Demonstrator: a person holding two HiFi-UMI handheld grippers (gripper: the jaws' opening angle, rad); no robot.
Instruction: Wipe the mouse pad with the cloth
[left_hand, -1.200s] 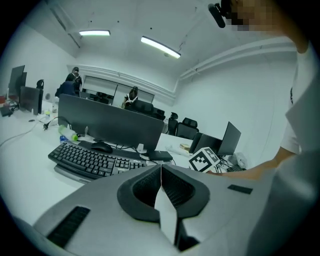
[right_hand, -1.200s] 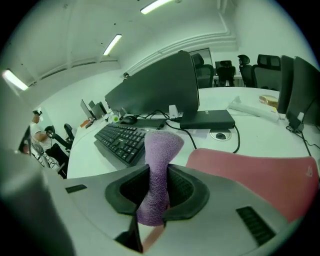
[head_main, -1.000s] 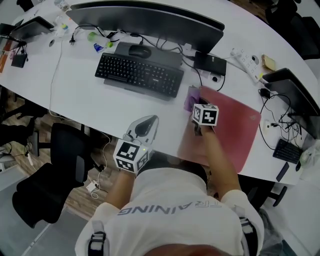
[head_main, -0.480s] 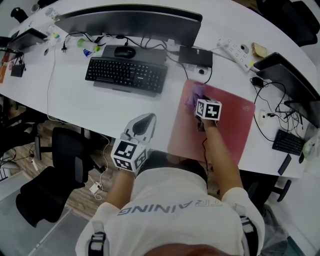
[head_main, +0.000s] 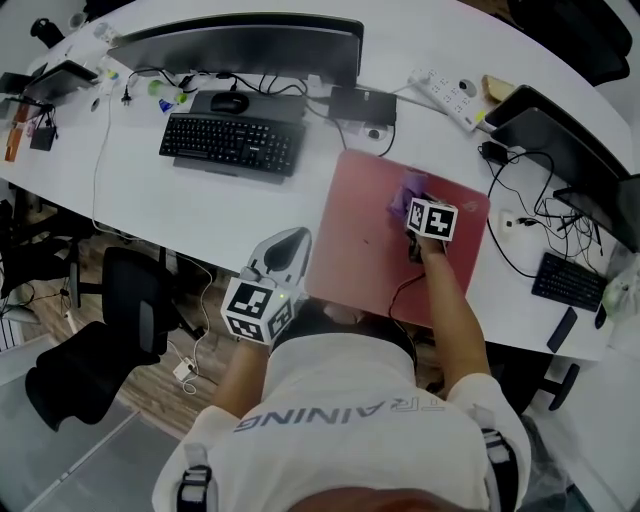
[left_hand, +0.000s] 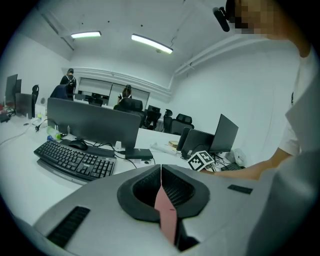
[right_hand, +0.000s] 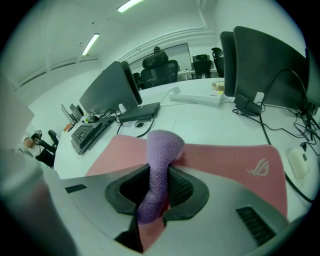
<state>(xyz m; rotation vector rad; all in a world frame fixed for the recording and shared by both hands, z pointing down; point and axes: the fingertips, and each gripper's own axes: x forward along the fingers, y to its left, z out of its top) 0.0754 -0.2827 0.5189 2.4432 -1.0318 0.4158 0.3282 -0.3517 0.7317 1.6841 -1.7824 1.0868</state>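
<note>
The person is at the long white desk (head_main: 190, 215) with a gripper in each hand; the right gripper (head_main: 414, 207) reaches out over the red mouse pad (head_main: 360, 240), which lies flat on the desk to the right of the black keyboard (head_main: 232, 146) and in front of the wide monitor (head_main: 240, 42). In the right gripper view its jaws are clamped on the purple cloth (right_hand: 161, 150); the cloth runs up between them, and its bunched end pokes out past the tips and rests on the pad. From above, that purple lump sits on the pad's upper right part, just ahead of the gripper's marker cube.

The left gripper (head_main: 292, 240) hangs at the near edge of the desk, close to the person's body and beside the pad's left edge; its jaws are pressed together at the tips with nothing gripped. A pink sliver shows in the slit lower down, possibly the pad beyond, though I can't be sure from here. A white power strip (head_main: 446, 94) lies behind the pad; a second dark monitor (head_main: 560, 150) stands off to its right among loose cables.
</note>
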